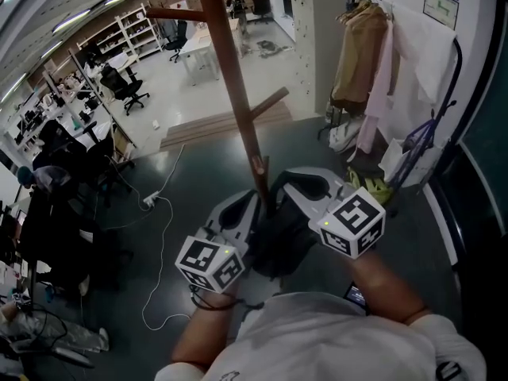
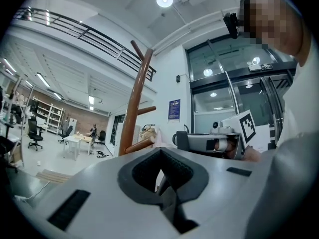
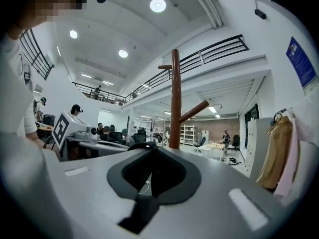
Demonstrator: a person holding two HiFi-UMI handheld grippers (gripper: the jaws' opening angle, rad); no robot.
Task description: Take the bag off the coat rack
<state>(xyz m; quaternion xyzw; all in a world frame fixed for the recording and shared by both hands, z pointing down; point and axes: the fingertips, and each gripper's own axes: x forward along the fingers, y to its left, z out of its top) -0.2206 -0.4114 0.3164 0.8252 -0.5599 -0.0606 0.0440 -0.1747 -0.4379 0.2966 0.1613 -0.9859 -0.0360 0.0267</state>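
Note:
The wooden coat rack pole (image 1: 238, 86) rises just ahead of me, with short pegs branching off it. A black bag (image 1: 274, 240) hangs low beside the pole, between my two grippers. My left gripper (image 1: 252, 205) reaches in from the left, and its jaws (image 2: 162, 183) look shut on a dark strap of the bag. On the other side, my right gripper (image 1: 290, 185) is shut on a black strap (image 3: 145, 151) that loops over its pads (image 3: 149, 180). Both point level toward the pole (image 3: 174, 103), also in the left gripper view (image 2: 134, 108). Most of the bag is hidden under the grippers.
A clothes rail with coats (image 1: 365, 62) stands at the right by a white wall. A white cable (image 1: 159, 236) trails over the dark floor at the left. Office chairs (image 1: 127, 90), desks and seated people fill the left. Wooden boards (image 1: 214, 125) lie beyond the pole.

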